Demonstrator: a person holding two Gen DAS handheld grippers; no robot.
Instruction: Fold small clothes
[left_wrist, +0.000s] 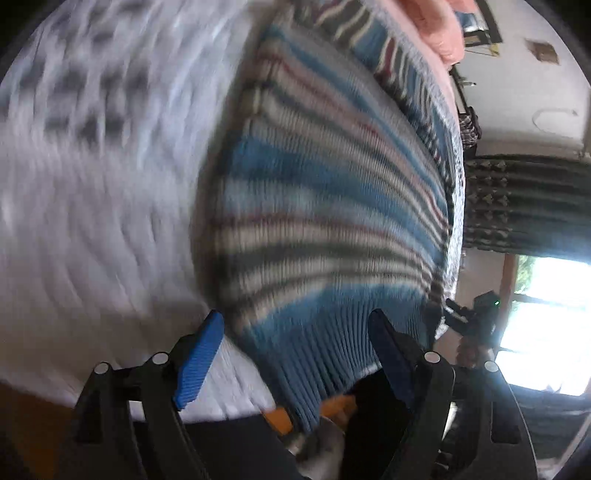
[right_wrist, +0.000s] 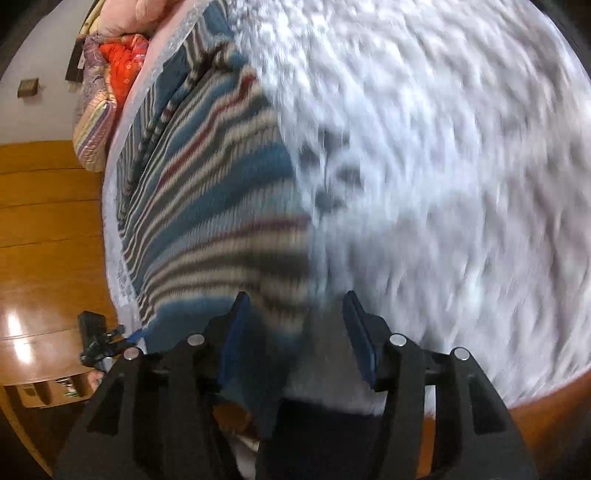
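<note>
A pink cushion lies past the striped sweater on the white bedspread. The left gripper and right gripper both gape wide around the sweater's ribbed hem.

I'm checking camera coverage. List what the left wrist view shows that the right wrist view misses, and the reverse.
Only the left wrist view: a bright window and dark patterned curtain.

Only the right wrist view: a wooden floor and a pile of colourful fabric.

Both: the striped knit garment on the white textured cover, with each hand-held gripper, left and right, open at its ribbed hem.
</note>
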